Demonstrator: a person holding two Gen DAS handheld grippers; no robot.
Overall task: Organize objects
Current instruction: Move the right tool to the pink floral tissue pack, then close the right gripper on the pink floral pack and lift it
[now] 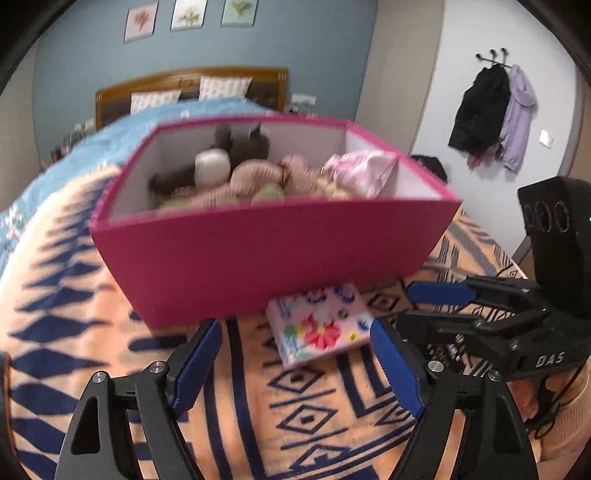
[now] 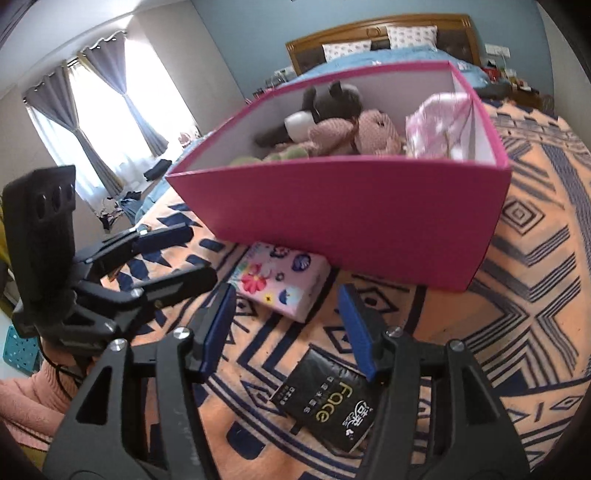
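Observation:
A pink storage box (image 1: pixel 258 254) (image 2: pixel 354 221) stands on the bed and holds plush toys (image 1: pixel 251 173) (image 2: pixel 332 125) and a pink cloth bag (image 1: pixel 358 170) (image 2: pixel 436 122). A pink floral tissue pack (image 1: pixel 319 326) (image 2: pixel 280 284) lies on the blanket against the box's front. A black tissue pack (image 2: pixel 328 402) lies below my right gripper (image 2: pixel 291 328), which is open and empty. My left gripper (image 1: pixel 299 354) is open and empty, just short of the floral pack. Each gripper shows in the other's view, the right one (image 1: pixel 436 306) and the left one (image 2: pixel 188 254).
An orange blanket with navy patterns (image 1: pixel 258 406) (image 2: pixel 517 295) covers the near bed. Beyond are a blue quilt (image 1: pixel 110 136), pillows and a wooden headboard (image 2: pixel 376 29). Coats (image 1: pixel 491 114) hang on the right wall. A curtained window (image 2: pixel 99 122) is at the left.

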